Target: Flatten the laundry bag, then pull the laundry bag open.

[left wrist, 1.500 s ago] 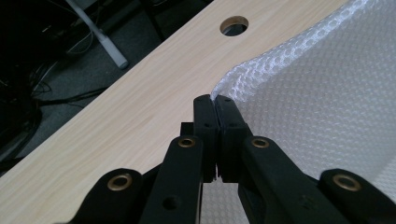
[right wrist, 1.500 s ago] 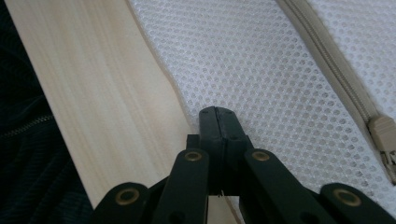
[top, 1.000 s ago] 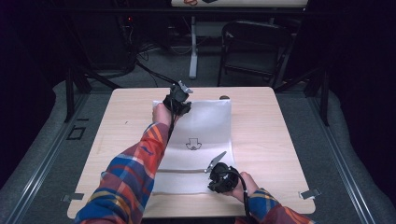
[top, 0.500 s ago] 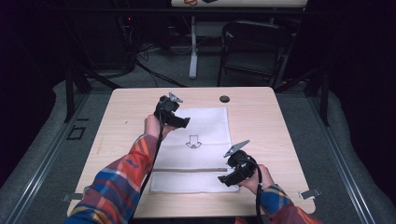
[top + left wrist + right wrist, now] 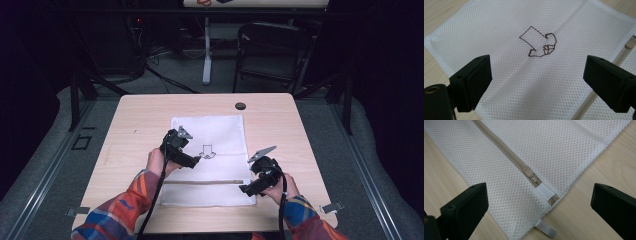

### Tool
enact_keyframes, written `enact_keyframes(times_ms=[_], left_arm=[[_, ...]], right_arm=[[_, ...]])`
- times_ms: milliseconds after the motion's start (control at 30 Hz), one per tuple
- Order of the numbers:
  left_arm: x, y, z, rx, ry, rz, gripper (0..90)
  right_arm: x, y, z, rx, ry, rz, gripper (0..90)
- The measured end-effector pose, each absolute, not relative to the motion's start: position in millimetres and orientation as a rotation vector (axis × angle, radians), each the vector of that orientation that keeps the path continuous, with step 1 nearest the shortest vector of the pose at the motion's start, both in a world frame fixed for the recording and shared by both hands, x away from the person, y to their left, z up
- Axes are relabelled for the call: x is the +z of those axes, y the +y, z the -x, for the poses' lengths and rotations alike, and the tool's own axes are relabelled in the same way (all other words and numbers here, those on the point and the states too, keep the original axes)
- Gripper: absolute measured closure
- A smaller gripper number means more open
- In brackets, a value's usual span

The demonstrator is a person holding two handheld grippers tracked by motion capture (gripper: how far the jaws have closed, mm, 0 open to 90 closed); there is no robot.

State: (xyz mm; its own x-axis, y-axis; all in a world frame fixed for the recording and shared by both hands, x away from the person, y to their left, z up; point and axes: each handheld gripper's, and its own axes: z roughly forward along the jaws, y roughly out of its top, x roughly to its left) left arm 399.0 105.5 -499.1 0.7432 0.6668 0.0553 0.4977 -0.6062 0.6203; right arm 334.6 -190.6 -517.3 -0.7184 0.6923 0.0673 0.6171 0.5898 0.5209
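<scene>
A white mesh bag [image 5: 220, 135] lies flat on the wooden table [image 5: 135, 125], with a beige zipper [image 5: 200, 182] running across its near part. My left gripper [image 5: 192, 161] hovers open over the bag's middle, beside a stitched arrow mark [image 5: 537, 42]; the mesh bag [image 5: 499, 30] spreads under its jaws. My right gripper [image 5: 248, 189] is open at the bag's near right corner. Between its jaws I see the zipper [image 5: 504, 150], its slider [image 5: 529, 172] near the closed end and a white tab [image 5: 546, 193]. Neither gripper [image 5: 537, 75] [image 5: 540, 202] holds anything.
A small black round cap [image 5: 240, 106] sits on the table beyond the bag. A white loop tag [image 5: 546, 229] sticks out at the bag's corner. A dark chair [image 5: 272, 47] and cables stand behind the table. Bare wood lies left and right of the bag.
My left gripper has come back from the bag's far edge to its middle. The right gripper shifted right to the near right corner. The bag now lies flat.
</scene>
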Motion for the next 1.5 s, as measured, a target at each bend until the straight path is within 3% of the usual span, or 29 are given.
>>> enact_keyframes(times_ms=[167,567,800,1000,1233,1500], left_arm=[[-501.8,100.4,-394.2,0.335,0.863,-2.353,6.3],[-504.6,90.9,-387.2,0.285,0.809,-2.343,8.3],[-510.6,74.1,-379.1,0.230,0.741,-2.338,14.6],[-520.2,49.9,-371.6,0.154,0.641,-2.372,17.9],[-529.0,29.4,-365.4,0.102,0.542,-2.411,29.9],[-541.4,6.8,-363.0,0.066,0.452,-2.437,48.3]], right_arm=[[-517.1,-191.4,-336.0,0.781,2.660,-1.098,2.6],[-515.3,-199.9,-338.8,0.812,2.615,-1.132,21.8],[-515.6,-202.5,-338.9,0.805,2.611,-1.142,41.9],[-518.3,-202.0,-340.4,0.789,2.634,-1.131,68.2],[-526.3,-200.4,-344.3,0.743,2.669,-1.110,90.0],[-538.6,-193.5,-351.6,0.711,2.708,-1.099,90.0]])
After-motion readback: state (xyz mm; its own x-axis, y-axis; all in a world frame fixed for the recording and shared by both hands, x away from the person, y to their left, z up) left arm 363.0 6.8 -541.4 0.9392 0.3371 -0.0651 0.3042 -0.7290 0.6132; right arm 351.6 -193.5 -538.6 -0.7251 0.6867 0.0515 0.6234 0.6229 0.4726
